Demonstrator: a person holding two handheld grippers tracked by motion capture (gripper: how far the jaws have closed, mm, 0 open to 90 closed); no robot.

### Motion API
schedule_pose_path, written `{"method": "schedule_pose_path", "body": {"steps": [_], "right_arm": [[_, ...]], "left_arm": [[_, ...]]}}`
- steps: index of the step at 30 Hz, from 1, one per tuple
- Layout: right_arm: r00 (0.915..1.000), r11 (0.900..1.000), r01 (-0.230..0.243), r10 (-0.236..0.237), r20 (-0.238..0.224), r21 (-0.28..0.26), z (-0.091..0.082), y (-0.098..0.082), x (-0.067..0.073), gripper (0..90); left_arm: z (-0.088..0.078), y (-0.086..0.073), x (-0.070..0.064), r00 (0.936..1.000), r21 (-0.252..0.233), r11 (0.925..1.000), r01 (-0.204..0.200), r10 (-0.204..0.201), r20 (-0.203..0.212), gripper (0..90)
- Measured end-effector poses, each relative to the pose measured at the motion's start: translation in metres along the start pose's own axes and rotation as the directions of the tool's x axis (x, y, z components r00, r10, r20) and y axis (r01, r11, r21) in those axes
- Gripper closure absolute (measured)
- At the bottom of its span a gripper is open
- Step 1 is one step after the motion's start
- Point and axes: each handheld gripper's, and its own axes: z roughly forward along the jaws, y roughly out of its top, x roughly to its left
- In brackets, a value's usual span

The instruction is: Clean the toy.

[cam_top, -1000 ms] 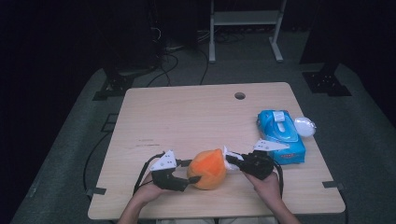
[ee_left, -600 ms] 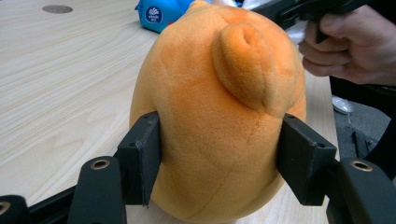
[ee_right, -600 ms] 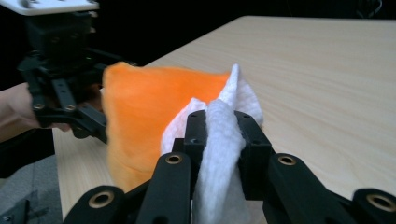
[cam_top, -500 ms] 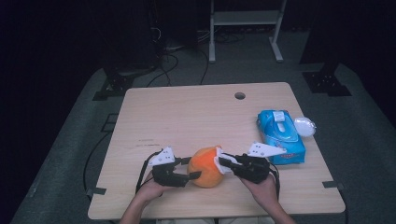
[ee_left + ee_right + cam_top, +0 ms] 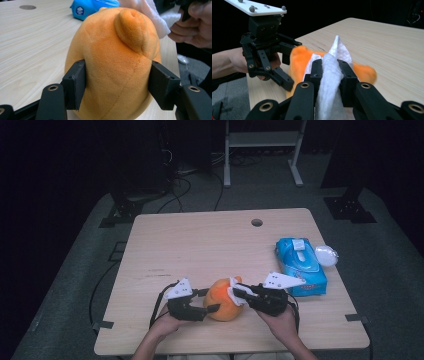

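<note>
An orange plush toy (image 5: 223, 298) stands near the table's front edge. My left gripper (image 5: 212, 301) is shut on the plush (image 5: 117, 67), its black pads pressing the toy's two sides. From the right, my right gripper (image 5: 235, 293) is shut on a white wipe (image 5: 331, 75) and holds it against the toy's top. The wipe (image 5: 152, 15) shows as a crumpled white fold behind the toy's ear. In the right gripper view the left gripper (image 5: 287, 72) sits at the plush (image 5: 298, 60) beyond the wipe.
A blue pack of wipes (image 5: 300, 265) lies at the table's right edge, with a small white lid or pad (image 5: 326, 255) beside it. A round cable hole (image 5: 257, 222) sits near the far edge. The light wooden table (image 5: 200, 245) stretches away behind the toy.
The right gripper has come in and up against the toy with the wipe. The plush has shifted slightly to the right. The left gripper keeps its hold.
</note>
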Motion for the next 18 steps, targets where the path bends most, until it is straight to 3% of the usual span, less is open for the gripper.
{"method": "schedule_pose_path", "body": {"steps": [3, 5, 9, 11, 15, 18], "right_arm": [[0.9998, 1.0, -0.02, 0.02, -0.004, 0.008, 0.0, -0.003, -0.005, 75.6], [0.9998, 1.0, -0.017, 0.017, -0.008, 0.021, -0.002, -0.005, -0.007, 75.7], [0.9997, 0.999, -0.006, 0.007, -0.022, 0.039, -0.003, -0.005, -0.006, 75.8], [0.9995, 0.999, -0.003, 0.004, -0.031, 0.034, -0.003, -0.002, -0.002, 75.7], [0.9955, 0.999, 0.041, -0.04, -0.086, 0.013, 0.0, 0.007, 0.017, 75.7], [0.9944, 0.998, 0.065, -0.063, -0.084, 0.02, 0.002, 0.009, 0.023, 75.7]], "left_arm": [[0.0, 0.001, -0.003, 0.9984, 0.02, 0.9994, -0.027, 0.026, 0.05, 31.4], [-0.001, 0.002, -0.005, 0.9969, 0.03, 0.9975, -0.064, 0.063, 0.048, 28.7], [0.002, 0.003, -0.003, 0.9994, 0.029, 0.999, -0.033, 0.033, -0.005, 16.2], [0.003, 0.003, -0.003, 0.9997, 0.032, 0.9992, -0.025, 0.025, 0.007, 17.8], [0.01, 0.005, -0.017, 0.9927, 0.059, 0.9911, -0.12, 0.119, 0.021, 29.8], [0.013, 0.007, -0.026, 0.983, 0.092, 0.9787, -0.183, 0.182, 0.022, 32.5]]}}
